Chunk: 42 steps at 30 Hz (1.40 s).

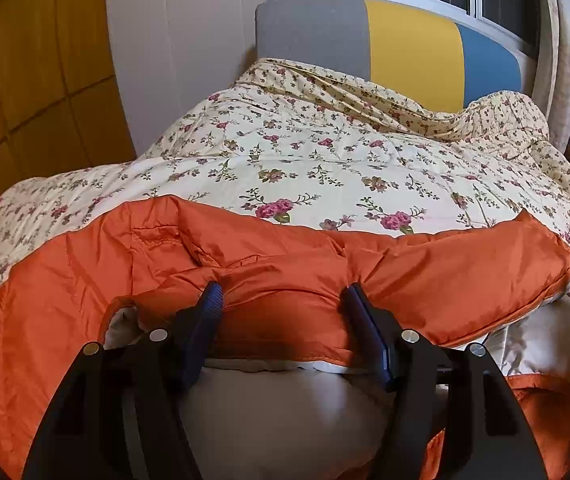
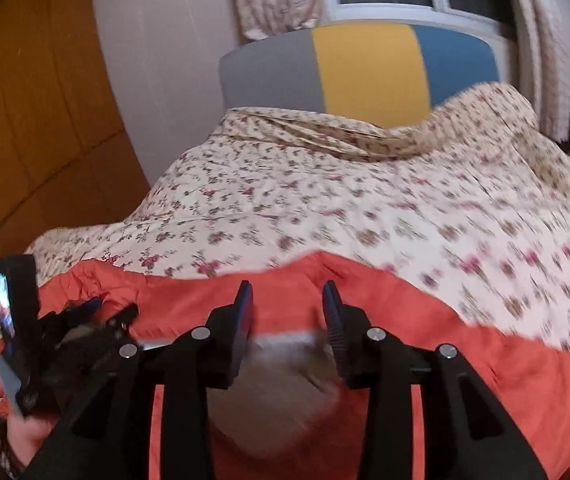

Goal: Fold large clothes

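While both spread, left gripper (image 1: 283, 294) straddles orange jacket (image 1: 285, 264)

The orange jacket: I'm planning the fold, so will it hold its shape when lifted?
Probably not: the shiny orange puffy jacket creases and sags over the floral quilt, so it should drape limply. Its glossy shell looks slippery. Its puffy look suggests it is light for its bulk.

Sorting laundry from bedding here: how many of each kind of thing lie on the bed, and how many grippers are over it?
Orange jacket: 1
Floral quilt: 1
Grippers: 2, left gripper and right gripper
Total: 4
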Available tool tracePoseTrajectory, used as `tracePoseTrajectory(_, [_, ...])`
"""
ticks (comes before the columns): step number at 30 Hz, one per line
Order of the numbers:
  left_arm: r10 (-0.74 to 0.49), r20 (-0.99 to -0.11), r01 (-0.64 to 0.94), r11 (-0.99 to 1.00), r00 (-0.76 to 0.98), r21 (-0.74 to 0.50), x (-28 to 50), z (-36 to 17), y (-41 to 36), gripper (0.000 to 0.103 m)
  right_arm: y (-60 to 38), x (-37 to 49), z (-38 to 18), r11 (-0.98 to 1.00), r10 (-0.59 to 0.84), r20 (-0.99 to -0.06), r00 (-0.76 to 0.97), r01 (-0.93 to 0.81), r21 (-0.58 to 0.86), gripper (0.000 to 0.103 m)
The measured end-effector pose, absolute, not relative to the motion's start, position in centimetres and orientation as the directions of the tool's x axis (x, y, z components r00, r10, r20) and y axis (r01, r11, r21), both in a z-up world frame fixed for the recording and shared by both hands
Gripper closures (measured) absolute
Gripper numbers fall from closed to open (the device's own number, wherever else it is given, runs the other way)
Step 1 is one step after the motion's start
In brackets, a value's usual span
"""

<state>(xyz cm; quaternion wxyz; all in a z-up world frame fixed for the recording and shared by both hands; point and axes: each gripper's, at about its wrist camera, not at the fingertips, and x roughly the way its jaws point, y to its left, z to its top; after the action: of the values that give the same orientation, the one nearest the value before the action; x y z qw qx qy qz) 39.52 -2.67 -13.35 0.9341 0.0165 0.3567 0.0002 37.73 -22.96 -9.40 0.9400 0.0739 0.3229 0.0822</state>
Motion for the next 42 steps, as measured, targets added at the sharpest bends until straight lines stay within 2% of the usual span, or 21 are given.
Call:
tracePoseTrajectory(2, [0.007,-0.666,0.012,1.0,0.746,0.023,39.5,-13.3,-2.6,0.039,-21.8,40.2,-11.4,0.979,0.188,-0.67,0.718,-0.08,0.188,0.074])
tracePoseTrajectory(4, [0.002,-0.667,0.012,1.0,0.745,0.016,39.5,-13.4,-2.5,0.039,-21.5,41.2,-13.8,0.982,0.169,-0.715,0.679,-0.056,0.179,0.074])
tracePoseTrajectory(9, [-0.06,-0.684,0.016,0.997,0.727,-0.071,40.5,-13.8,-1.4,0.038,-21.8,41.4,-15.9,0.981,0.167,-0.698,0.697,-0.045,0.189,0.075])
tracePoseTrajectory(14, [-0.061,-0.677,0.019,0.997,0.733,-0.069,40.4,-13.6,-1.0,0.037,-21.3,41.3,-15.7,0.98,0.172,-0.705,0.688,-0.048,0.193,0.074])
tracePoseTrajectory(16, [-0.082,-0.677,0.042,0.996,0.731,-0.075,39.9,-13.1,-0.8,0.034,-21.8,40.8,-14.9,0.983,0.165,-0.713,0.682,-0.052,0.178,0.073])
tracePoseTrajectory(19, [-0.081,-0.669,0.072,0.997,0.739,-0.041,38.2,-12.4,-0.7,0.03,-22.1,38.9,-13.9,0.985,0.152,-0.702,0.696,-0.052,0.162,0.066])
tracePoseTrajectory(22, [-0.085,-0.659,0.092,0.995,0.747,-0.025,37.4,-12.5,-0.8,0.023,-22.5,38.3,-14.6,0.983,0.161,-0.703,0.692,-0.051,0.174,0.067])
tracePoseTrajectory(28, [-0.007,-0.705,0.078,0.995,0.71,0.068,39.1,-14.2,-2.6,0.022,-22.0,38.6,-15.7,0.991,0.12,-0.7,0.704,-0.041,0.129,0.067])
tracePoseTrajectory(33, [-0.001,-0.706,0.076,0.994,0.708,0.074,39.3,-14.4,-2.7,0.022,-22.2,38.7,-15.8,0.99,0.127,-0.698,0.704,-0.044,0.136,0.066])
tracePoseTrajectory(36, [0.014,-0.699,0.077,0.992,0.715,0.098,38.9,-14.0,-3.0,0.02,-22.4,38.3,-15.1,0.989,0.132,-0.704,0.698,-0.047,0.14,0.063])
tracePoseTrajectory(37, [0.018,-0.696,0.08,0.991,0.718,0.108,38.5,-13.7,-3.1,0.018,-22.5,37.8,-14.6,0.988,0.136,-0.704,0.697,-0.047,0.145,0.058])
tracePoseTrajectory(38, [0.016,-0.692,0.083,0.991,0.722,0.109,37.9,-13.4,-3.1,0.014,-22.7,37.0,-14.1,0.986,0.144,-0.699,0.701,-0.047,0.157,0.049])
tracePoseTrajectory(39, [0.023,-0.686,0.074,0.991,0.727,0.112,37.0,-13.1,-3.1,0.003,-22.8,36.3,-13.6,0.985,0.151,-0.694,0.704,-0.044,0.169,0.047])
tracePoseTrajectory(42, [0.03,-0.664,0.048,0.994,0.747,0.098,34.5,-12.3,-2.6,0.003,-24.0,33.5,-12.2,0.974,0.175,-0.686,0.706,-0.021,0.227,0.045])
